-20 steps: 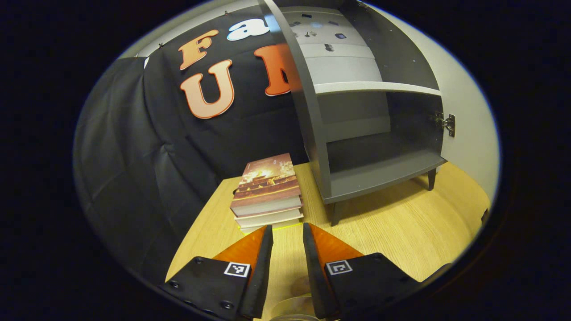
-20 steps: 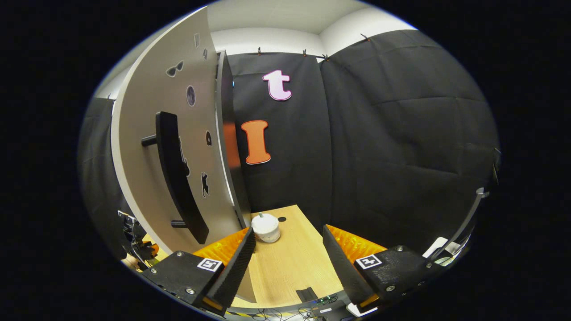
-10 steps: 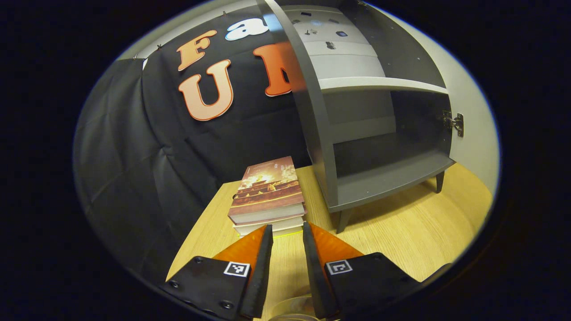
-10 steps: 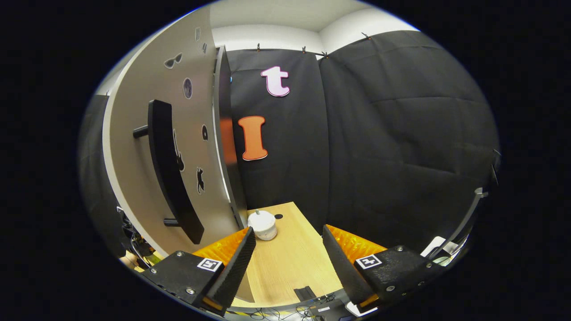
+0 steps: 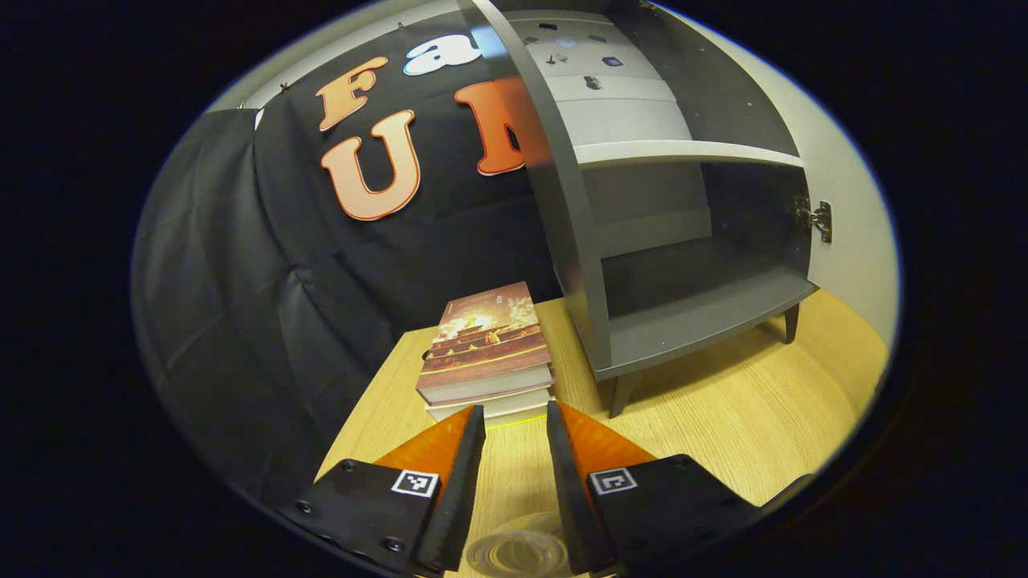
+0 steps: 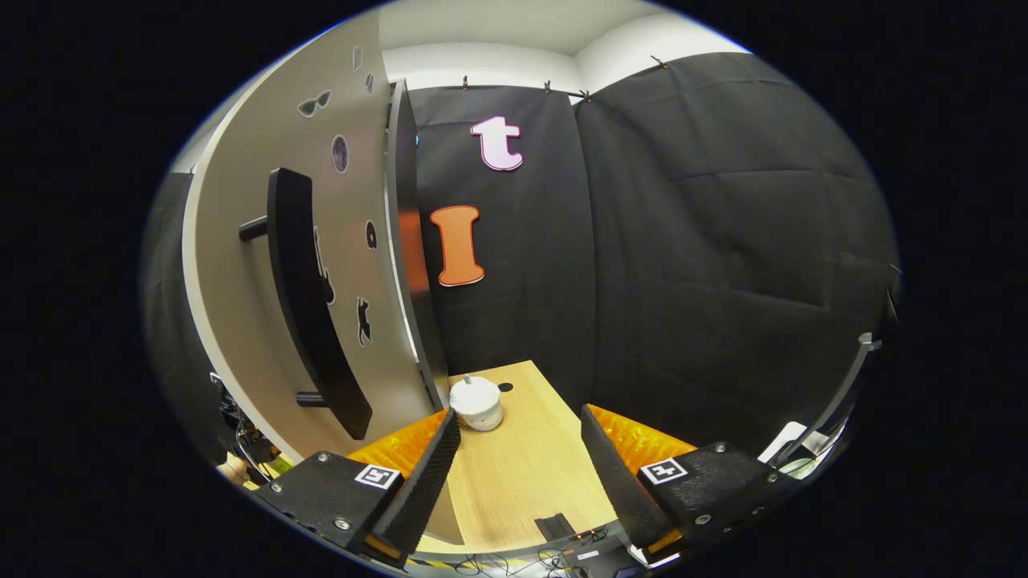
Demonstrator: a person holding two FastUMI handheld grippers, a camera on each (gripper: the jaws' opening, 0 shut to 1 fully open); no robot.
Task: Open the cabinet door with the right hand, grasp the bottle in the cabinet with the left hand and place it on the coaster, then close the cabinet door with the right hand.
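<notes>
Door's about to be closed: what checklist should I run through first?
1. Door open: ok.
2. Lower shelf bare: ok.
3. Bottle on coaster: cannot tell; a clear round thing sits low between the left tongs.
4. Left tongs let go: cannot tell; fingers apart, contact unclear.
5. Right tongs open and holding nothing: ok.
6. Handle between right tongs: not ok; it is off to their left.
</notes>
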